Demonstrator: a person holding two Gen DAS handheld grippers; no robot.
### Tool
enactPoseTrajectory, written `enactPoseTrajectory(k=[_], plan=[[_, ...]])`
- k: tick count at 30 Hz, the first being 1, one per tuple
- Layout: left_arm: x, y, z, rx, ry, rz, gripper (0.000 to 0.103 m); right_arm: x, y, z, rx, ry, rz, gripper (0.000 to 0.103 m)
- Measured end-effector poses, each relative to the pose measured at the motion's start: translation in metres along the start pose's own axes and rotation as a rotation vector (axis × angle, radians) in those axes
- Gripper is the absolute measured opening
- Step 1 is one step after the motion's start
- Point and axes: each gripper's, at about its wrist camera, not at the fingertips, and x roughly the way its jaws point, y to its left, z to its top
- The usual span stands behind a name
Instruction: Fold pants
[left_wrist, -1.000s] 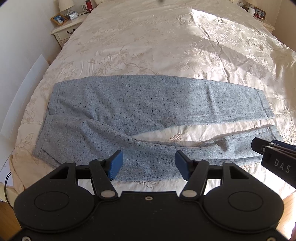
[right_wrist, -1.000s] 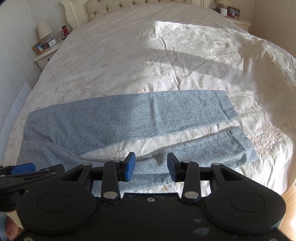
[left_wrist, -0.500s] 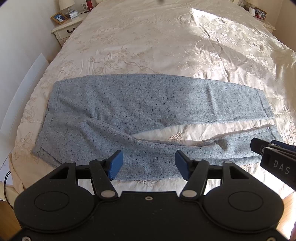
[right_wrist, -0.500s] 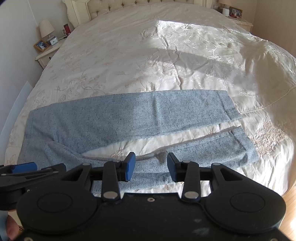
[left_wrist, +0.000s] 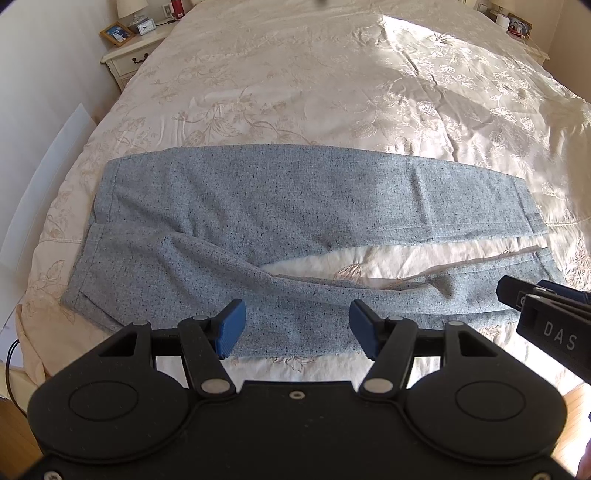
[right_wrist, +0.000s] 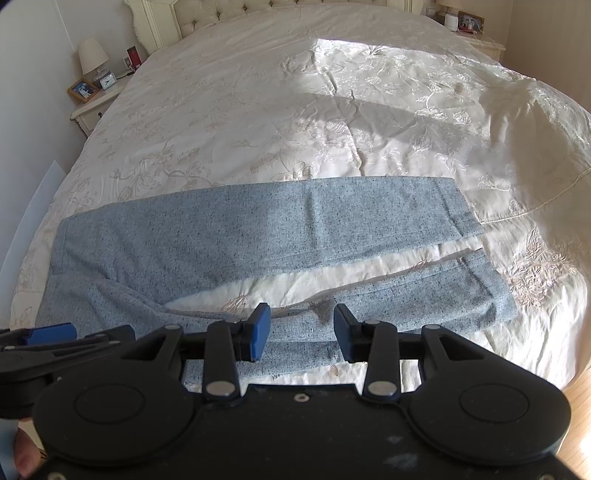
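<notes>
Grey-blue speckled pants (left_wrist: 280, 206) lie flat across the foot of the bed, waistband at the left, both legs running right with a gap of bedspread between them; they also show in the right wrist view (right_wrist: 258, 236). My left gripper (left_wrist: 295, 326) is open and empty above the near leg's front edge. My right gripper (right_wrist: 301, 332) is open and empty above the near leg further right. The right gripper's body shows at the left wrist view's right edge (left_wrist: 546, 317).
The cream embroidered bedspread (right_wrist: 332, 110) covers the bed. A nightstand (left_wrist: 136, 55) with a lamp, clock and photo frame stands at the far left. Another nightstand (right_wrist: 476, 37) is at the far right. Wooden floor (right_wrist: 580, 402) shows at the bed's near corner.
Both grippers have edged slightly forward over the pants and stay open. The pants have not moved.
</notes>
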Motion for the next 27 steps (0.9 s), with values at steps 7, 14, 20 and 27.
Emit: enactPoseTrajectory(k=[7, 14, 20, 27], plan=[[0.0015, -0.0007, -0.0009, 0.000, 0.005, -0.003, 0.066, 0.0007, 0.0016, 0.0004, -0.001, 0.003, 0.000, 0.040], [0.0045, -0.0017, 0.0022, 0.002, 0.018, -0.008, 0.066, 0.0022, 0.0012, 0.0016, 0.000, 0.009, 0.000, 0.040], [0.0061, -0.0019, 0.0033, 0.003, 0.022, -0.009, 0.066, 0.0029, 0.0004, 0.0023, 0.002, 0.011, 0.000, 0.041], [0.0095, -0.0021, 0.0064, 0.010, 0.030, -0.011, 0.066, 0.0071, -0.0003, 0.0056, 0.004, 0.017, 0.000, 0.041]])
